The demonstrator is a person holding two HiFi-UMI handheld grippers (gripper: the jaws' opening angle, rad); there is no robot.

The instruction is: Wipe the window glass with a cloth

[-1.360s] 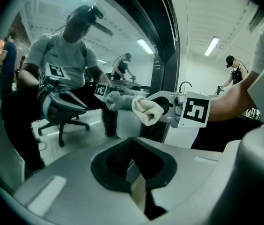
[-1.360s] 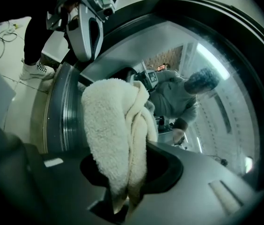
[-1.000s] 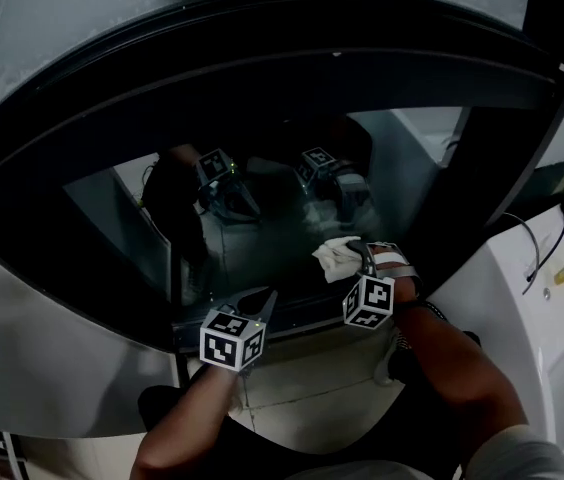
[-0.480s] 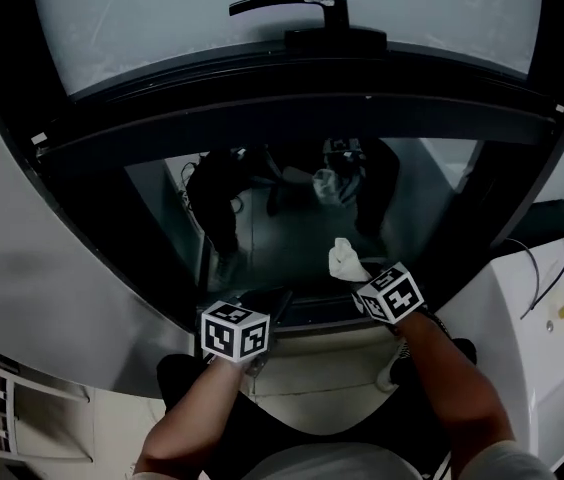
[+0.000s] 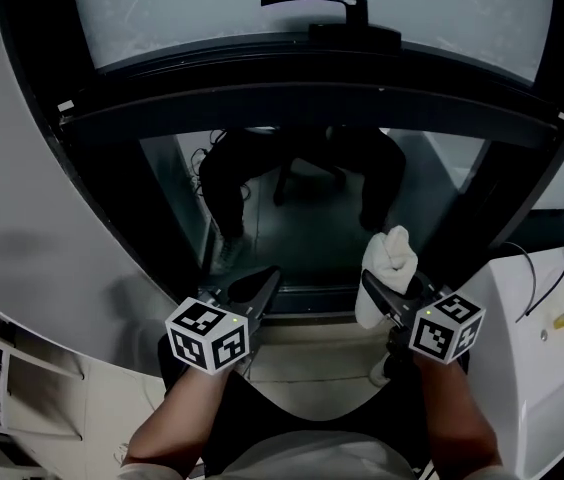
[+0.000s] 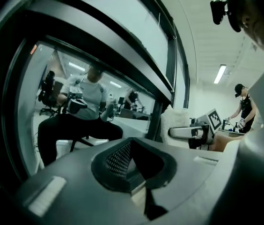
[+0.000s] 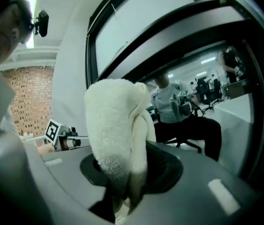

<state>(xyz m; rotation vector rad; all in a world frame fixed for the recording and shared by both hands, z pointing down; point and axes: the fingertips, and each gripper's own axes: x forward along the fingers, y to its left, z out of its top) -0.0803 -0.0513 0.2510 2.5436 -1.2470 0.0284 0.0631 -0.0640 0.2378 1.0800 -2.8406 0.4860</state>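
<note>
"What did the right gripper (image 5: 390,290) have?"

"Its jaws were clamped on the white cloth (image 5: 387,260). The cloth stood bunched above them, close to the lower right part of the window glass (image 5: 297,230). I couldn't tell whether it touched the pane."

"And the left gripper (image 5: 267,280)?"

"Its jaws were pressed together with nothing between them. It pointed at the bottom edge of the same pane, beside the right one. A seated person (image 6: 87,95) showed in the glass."
</note>
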